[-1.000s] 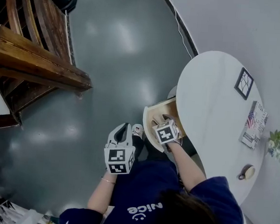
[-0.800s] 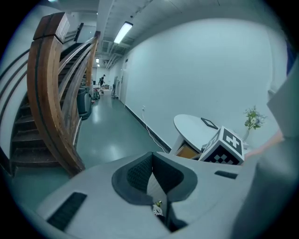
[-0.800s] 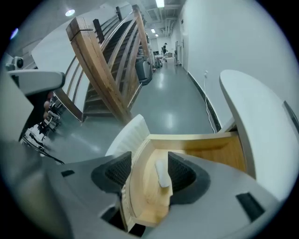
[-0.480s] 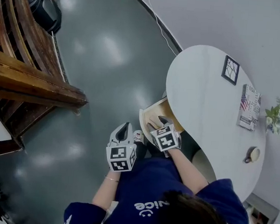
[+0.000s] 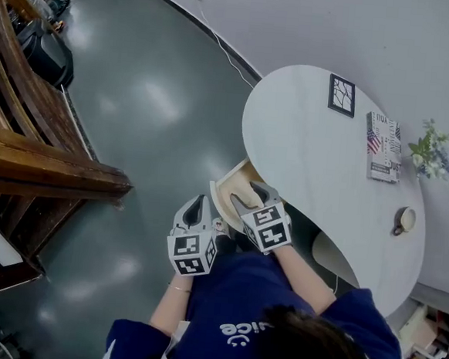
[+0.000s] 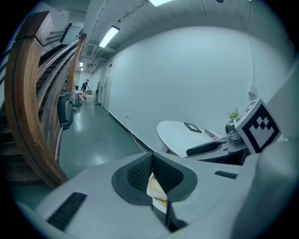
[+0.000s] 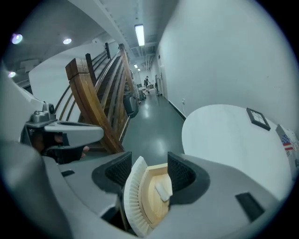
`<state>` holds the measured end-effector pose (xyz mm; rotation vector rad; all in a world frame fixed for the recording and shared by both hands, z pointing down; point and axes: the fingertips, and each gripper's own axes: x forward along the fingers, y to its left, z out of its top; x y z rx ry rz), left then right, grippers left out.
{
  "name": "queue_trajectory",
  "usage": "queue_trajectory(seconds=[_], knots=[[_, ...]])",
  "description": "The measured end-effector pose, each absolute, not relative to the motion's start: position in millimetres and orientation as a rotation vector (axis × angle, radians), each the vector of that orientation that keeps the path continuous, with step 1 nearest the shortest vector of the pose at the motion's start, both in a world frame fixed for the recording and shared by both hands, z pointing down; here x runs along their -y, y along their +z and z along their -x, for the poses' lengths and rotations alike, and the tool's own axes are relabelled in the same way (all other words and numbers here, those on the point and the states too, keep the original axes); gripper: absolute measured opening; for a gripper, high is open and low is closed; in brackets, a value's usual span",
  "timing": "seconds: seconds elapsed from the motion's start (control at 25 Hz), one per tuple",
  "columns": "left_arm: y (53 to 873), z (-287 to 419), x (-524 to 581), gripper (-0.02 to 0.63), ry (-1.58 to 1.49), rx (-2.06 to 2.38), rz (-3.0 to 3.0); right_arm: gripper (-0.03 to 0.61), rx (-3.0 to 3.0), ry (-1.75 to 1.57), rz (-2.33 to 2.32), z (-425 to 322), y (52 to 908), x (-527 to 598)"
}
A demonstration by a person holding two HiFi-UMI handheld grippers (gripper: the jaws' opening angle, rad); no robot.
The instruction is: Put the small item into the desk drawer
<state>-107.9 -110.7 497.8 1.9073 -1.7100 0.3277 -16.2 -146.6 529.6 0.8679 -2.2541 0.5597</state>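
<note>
The desk drawer [image 5: 227, 189] stands pulled out from the left edge of the white oval desk [image 5: 318, 167]. It has a white ribbed front and a pale wooden inside [image 7: 152, 200]. A small white item [image 7: 162, 190] lies inside it. My right gripper [image 5: 253, 194] is open over the drawer, and the right gripper view [image 7: 149, 170] has the ribbed front and the item between its jaws. My left gripper [image 5: 197, 207] hangs just left of the drawer above the floor, shut to a point [image 6: 152, 161]. A pale patch shows behind its tips, and I cannot tell what it is.
On the desk's far side lie a framed picture [image 5: 342, 95], a booklet [image 5: 383, 147], a small plant [image 5: 432, 149] and a round cup [image 5: 404, 220]. A wooden staircase [image 5: 47, 169] fills the left. A black bin [image 5: 44, 56] stands on the grey floor beside it.
The head view has swung, so the desk sits further left in frame. The right gripper stays at the open drawer. The left gripper has barely moved.
</note>
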Motion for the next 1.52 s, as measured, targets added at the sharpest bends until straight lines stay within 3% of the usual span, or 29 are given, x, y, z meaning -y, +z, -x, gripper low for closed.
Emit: queue_trajectory(seconds=[0.96,1.52], knots=[[438.7,43.9,126.3,0.003,0.304,1.569,-2.278,0.236,2.344,0.471,-1.3,-54.2,451.9,136.2],[443.1,42.3,127.1,0.003,0.289,1.541,-2.263,0.052,2.346,0.461,-1.302,-54.3,456.4,135.0]])
